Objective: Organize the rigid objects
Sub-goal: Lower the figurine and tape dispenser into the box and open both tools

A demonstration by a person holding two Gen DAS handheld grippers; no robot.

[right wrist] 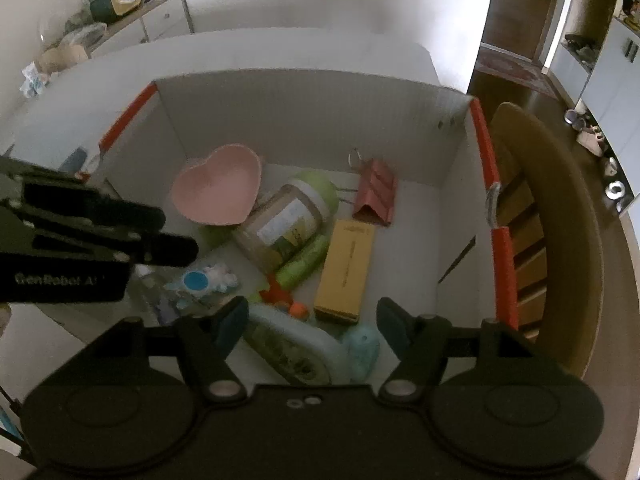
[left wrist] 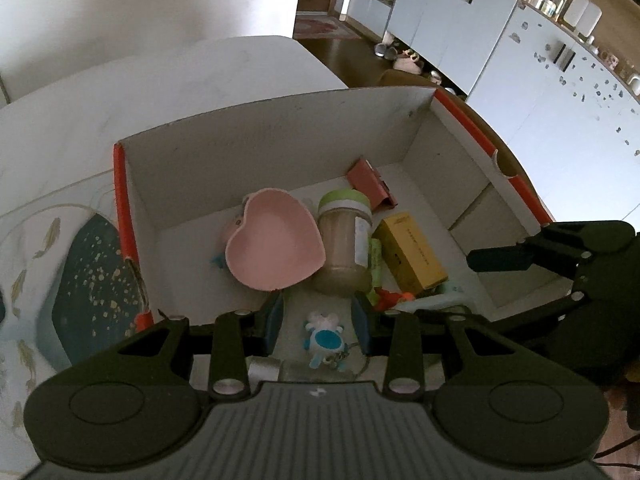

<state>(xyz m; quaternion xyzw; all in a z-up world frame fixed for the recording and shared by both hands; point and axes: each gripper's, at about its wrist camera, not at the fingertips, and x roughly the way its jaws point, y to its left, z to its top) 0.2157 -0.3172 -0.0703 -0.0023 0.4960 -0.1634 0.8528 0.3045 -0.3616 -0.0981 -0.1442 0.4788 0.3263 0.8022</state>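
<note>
A white cardboard box with red edges (left wrist: 248, 148) (right wrist: 304, 92) holds a pink heart-shaped bowl (left wrist: 274, 248) (right wrist: 218, 188), a green-lidded jar (left wrist: 344, 240) (right wrist: 286, 224) on its side, a yellow carton (left wrist: 412, 252) (right wrist: 346, 270), a pink folded clip (left wrist: 372, 184) (right wrist: 376, 194), a green tube (right wrist: 302, 262) and an orange toy (right wrist: 280, 294). My left gripper (left wrist: 318, 322) (right wrist: 176, 232) hangs open inside the box. A blue-and-white toy figure (left wrist: 324, 338) (right wrist: 204, 280) lies on the floor below the gap in its jaws. My right gripper (right wrist: 312, 322) (left wrist: 496, 258) stands open over a pale green bottle (right wrist: 296, 346) and a light blue object (right wrist: 362, 348).
The box stands on a white table (left wrist: 200, 76). A patterned mat (left wrist: 80, 280) lies to its left. A wooden chair (right wrist: 540, 208) stands against the box's right side. A clear bottle with a silver cap (left wrist: 264, 368) lies under my left gripper. White cabinets (left wrist: 460, 20) line the far wall.
</note>
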